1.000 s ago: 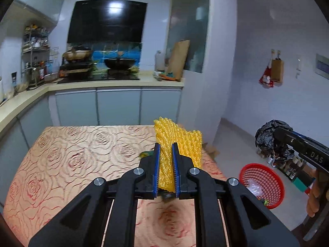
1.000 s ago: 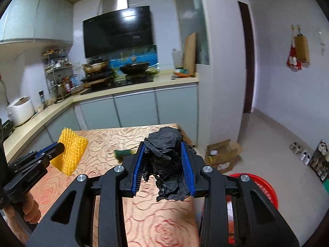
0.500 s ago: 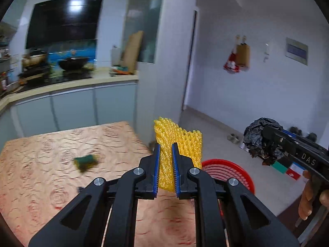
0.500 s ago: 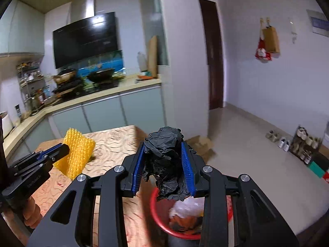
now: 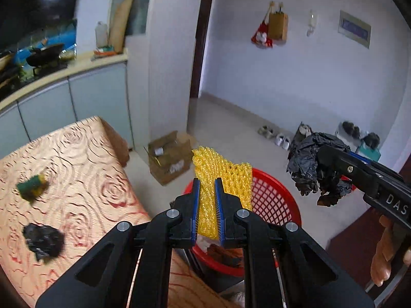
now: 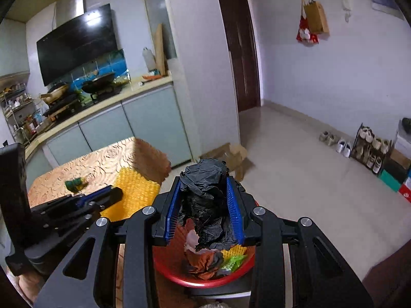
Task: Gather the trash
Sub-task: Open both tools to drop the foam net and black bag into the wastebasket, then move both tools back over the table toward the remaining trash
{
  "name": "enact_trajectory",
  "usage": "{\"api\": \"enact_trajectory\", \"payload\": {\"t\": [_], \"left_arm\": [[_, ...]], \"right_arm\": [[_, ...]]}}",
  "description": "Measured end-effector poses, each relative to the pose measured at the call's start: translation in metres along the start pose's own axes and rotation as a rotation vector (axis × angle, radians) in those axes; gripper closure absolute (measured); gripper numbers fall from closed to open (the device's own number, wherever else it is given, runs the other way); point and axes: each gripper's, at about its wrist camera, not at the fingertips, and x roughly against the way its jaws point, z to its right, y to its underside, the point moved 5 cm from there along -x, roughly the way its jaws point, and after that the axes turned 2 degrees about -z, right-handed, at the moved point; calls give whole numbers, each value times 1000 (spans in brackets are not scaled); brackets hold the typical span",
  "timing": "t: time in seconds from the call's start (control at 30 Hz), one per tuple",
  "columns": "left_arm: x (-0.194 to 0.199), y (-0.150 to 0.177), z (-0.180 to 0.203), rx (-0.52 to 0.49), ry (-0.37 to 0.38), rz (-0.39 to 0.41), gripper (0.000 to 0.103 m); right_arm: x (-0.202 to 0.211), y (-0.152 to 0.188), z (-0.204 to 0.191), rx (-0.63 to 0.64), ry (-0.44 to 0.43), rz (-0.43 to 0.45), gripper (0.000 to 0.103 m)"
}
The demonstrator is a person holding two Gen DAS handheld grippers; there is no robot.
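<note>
My left gripper (image 5: 206, 187) is shut on a yellow foam net (image 5: 226, 177), held upright over the near rim of a red mesh basket (image 5: 277, 200). In the right wrist view my right gripper (image 6: 204, 182) is shut on a crumpled black plastic bag (image 6: 203, 200), right above the red basket (image 6: 205, 279), which holds orange, green and yellow scraps. The yellow net (image 6: 133, 192) and left gripper (image 6: 115, 195) show to its left. On the table lie a green sponge (image 5: 32, 186) and a black crumpled wad (image 5: 42, 240).
The rose-patterned table (image 5: 77, 154) ends just left of the basket. An open cardboard box (image 5: 169, 156) sits on the floor beyond it. Shoes and a shoe rack (image 6: 372, 148) line the far wall. Kitchen counters run behind the table.
Both grippers have swung right and downward, from over the table to over the red basket, each keeping its grip. The basket has come under the black bag.
</note>
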Motion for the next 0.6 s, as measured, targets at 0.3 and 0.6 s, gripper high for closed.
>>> {"api": "enact_trajectory", "payload": {"t": [0.3,0.6], "left_arm": [[-36,17,12,-26,10,-72,92],[-32,17,15,-25,22,-65,65]], "right_arm": [[-36,13,9,-29,-7,-83,69],[-37,13,10,-55,-29,-85,48]]}}
